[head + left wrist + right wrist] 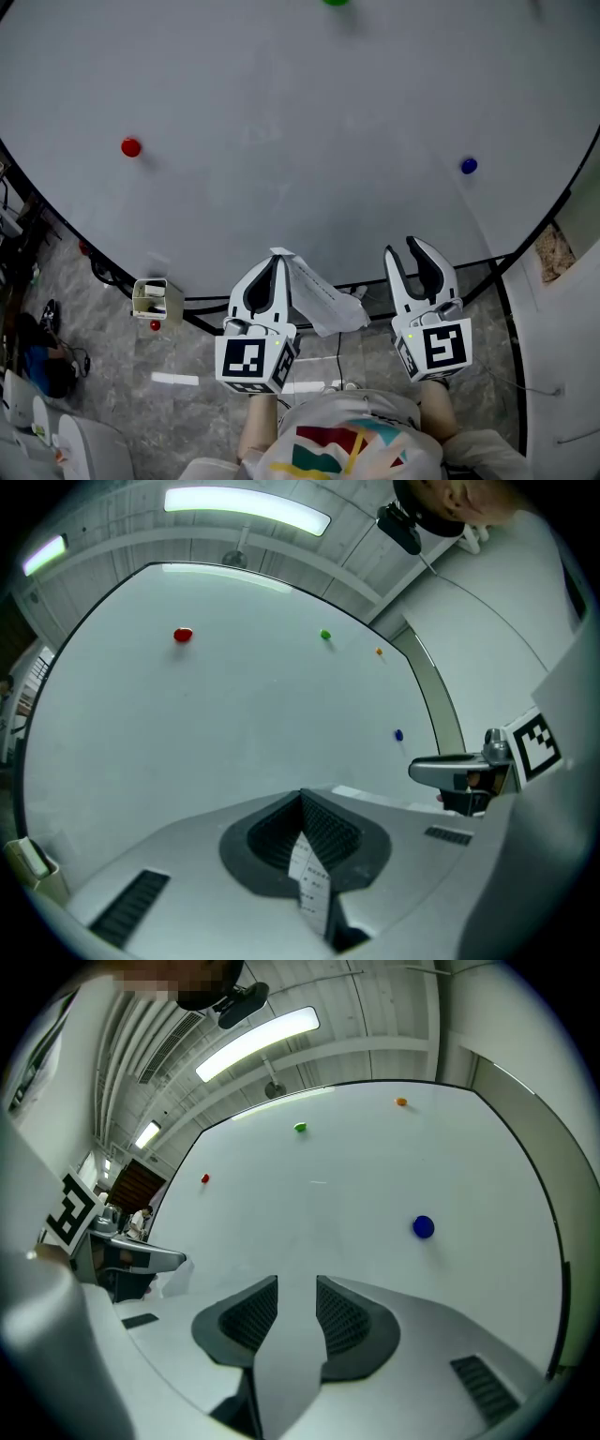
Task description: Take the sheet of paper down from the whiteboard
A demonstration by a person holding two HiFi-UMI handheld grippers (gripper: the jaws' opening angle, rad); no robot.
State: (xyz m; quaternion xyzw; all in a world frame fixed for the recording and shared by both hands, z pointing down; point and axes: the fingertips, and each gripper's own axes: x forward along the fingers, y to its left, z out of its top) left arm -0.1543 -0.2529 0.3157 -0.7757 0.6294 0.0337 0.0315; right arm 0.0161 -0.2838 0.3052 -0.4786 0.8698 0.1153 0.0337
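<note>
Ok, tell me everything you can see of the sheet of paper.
The sheet of paper is white with rows of small dark print, creased and curled. It no longer lies flat on the whiteboard. It is pinched at one edge between the shut fingers of the left gripper, and the rest hangs loose.

A red magnet (130,147), blue magnet (468,166) and green magnet (324,635) sit well apart

White shells, black ribbed pads (342,1321) and marker cubes (248,361) are seen on the left gripper (277,260) and right gripper (401,247); a white shirt (349,441) with a colourful print is worn.
</note>
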